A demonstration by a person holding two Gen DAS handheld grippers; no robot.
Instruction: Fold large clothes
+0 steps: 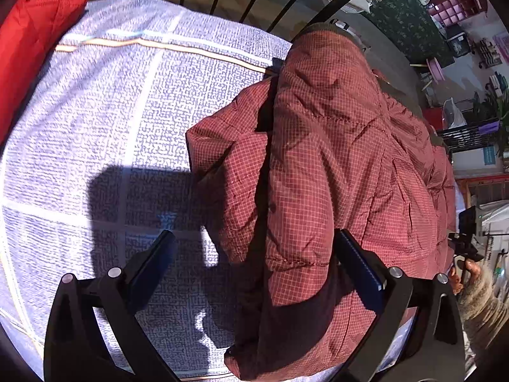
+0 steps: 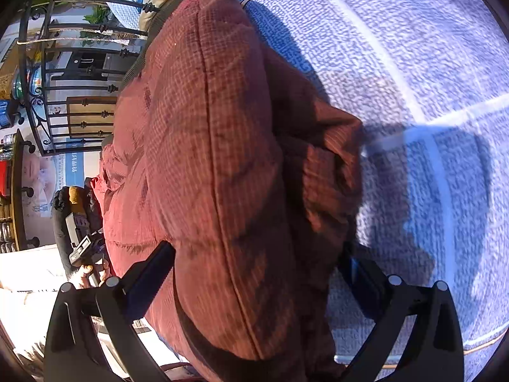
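The red quilted jacket (image 1: 334, 159), right of centre on the bed (image 1: 111, 127), looks partly folded, not yet compact, with the left hand-held gripper (image 1: 254, 254) and right hand-held gripper (image 2: 257, 261) both wide open, holding nothing.

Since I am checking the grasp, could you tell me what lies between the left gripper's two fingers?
In the left wrist view, the left gripper is open, with a fold of the red quilted jacket and shadowed blue bedspread between its fingers.
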